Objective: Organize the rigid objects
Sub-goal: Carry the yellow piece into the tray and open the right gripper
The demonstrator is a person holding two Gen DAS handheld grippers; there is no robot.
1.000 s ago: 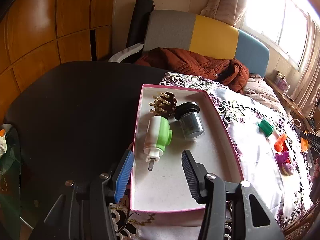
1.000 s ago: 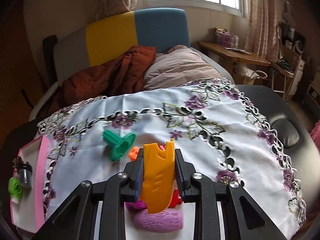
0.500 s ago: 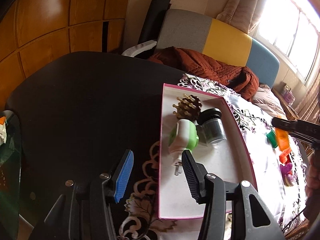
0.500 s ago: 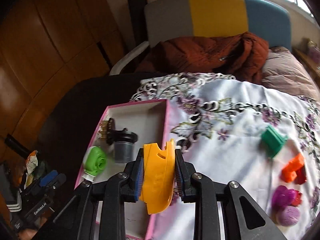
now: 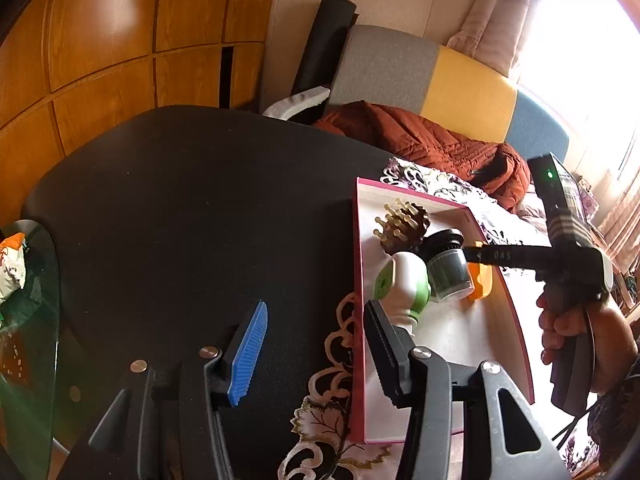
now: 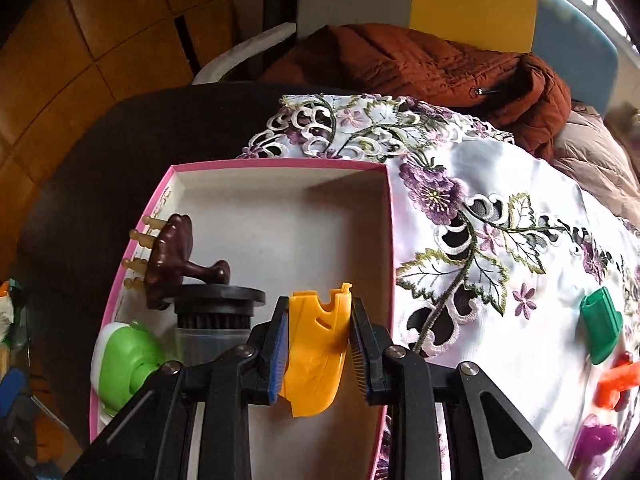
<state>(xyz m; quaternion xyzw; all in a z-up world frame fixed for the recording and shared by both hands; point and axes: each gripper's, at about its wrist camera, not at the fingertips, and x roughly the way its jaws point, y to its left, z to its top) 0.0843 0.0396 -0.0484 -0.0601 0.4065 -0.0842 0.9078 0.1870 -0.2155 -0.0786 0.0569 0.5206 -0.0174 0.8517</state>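
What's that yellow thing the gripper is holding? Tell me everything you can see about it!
The yellow piece is smooth, shiny and looks like hard plastic. It is a curved shell shape with a notched top edge, a small slot in its face and a rounded bottom. It stands upright, squeezed from both sides by the right gripper. It hangs inside the pink-rimmed box, near its right wall, beside the dark jar. Whether it touches the box floor cannot be told.
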